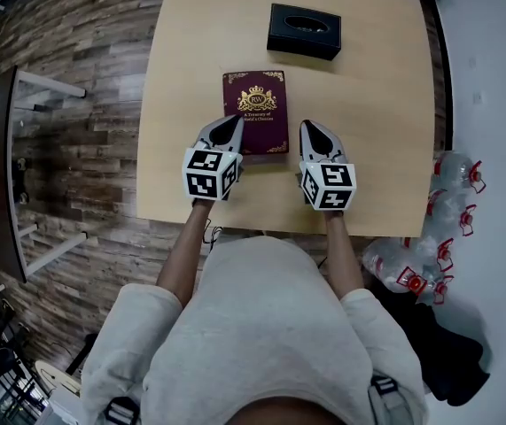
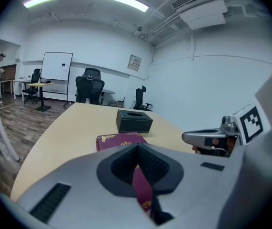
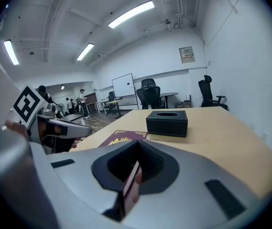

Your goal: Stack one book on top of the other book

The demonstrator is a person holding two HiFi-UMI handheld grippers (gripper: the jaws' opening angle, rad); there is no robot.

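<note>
Room: only the two gripper views show us the white walls, the strip lights, a whiteboard (image 2: 57, 67) and black office chairs (image 2: 89, 87). The left gripper view adds an air unit (image 2: 207, 11) up by the ceiling, and the right gripper view adds distant people (image 3: 82, 99) standing.
Floor: only the head view gives us the wood-plank floor (image 1: 84, 149) left of the counter. Right of it are paler ground and clear plastic bottles (image 1: 452, 211) with red caps, heaped just beside the counter's right edge.
Counter: the counter (image 1: 190, 78) is pale, matt wood and carries two things. We see wide bare stretches on both sides of the book and a bare strip along the near edge.
Tissue box: the black tissue box (image 1: 303, 30) stands toward the far edge, beyond the book and apart from it.
Book: the maroon book (image 1: 255, 112) with a gilt crest lies flat, cover up, mid-counter. We cannot tell whether another lies under it.
Left gripper: the left gripper (image 1: 228, 127) has its jaws closed tip to tip on nothing. In the head view it is over the book's near left corner, and we cannot tell whether it touches.
Right gripper: the right gripper (image 1: 310, 129) also has its jaws closed and empty, just off the book's right edge, over bare counter.
</note>
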